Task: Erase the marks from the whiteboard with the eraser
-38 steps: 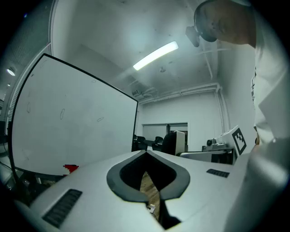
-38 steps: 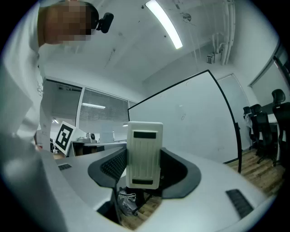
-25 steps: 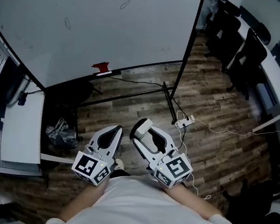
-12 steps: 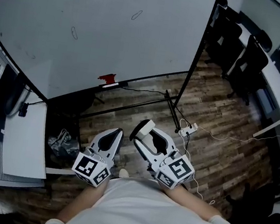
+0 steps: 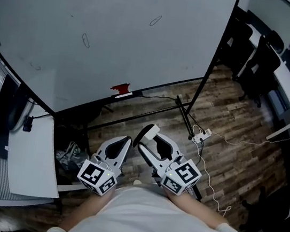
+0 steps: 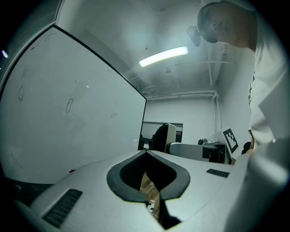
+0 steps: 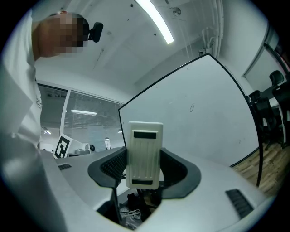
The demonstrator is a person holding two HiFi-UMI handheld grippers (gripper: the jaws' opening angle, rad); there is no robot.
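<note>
Your right tongs [image 5: 146,135] clamp the eraser [image 7: 144,154]; your left tongs [image 5: 124,141] are closed on nothing. Ahead of both, well apart, the whiteboard [image 5: 126,23] bears marks [image 5: 85,40].

Cream ribbed eraser [image 7: 144,152] upright, clamped in right tool [image 7: 144,168]; whiteboard [image 5: 118,44] upright, few small oval marks [image 5: 85,40].

Whiteboard [image 5: 118,38]: one was counted;
Oval marks [image 5: 85,40]: two were counted;
Eraser [image 7: 144,154]: one;
Grippers: two, the left gripper [image 5: 125,139] and the right gripper [image 5: 147,133];
Red item [image 5: 120,88]: one
</note>
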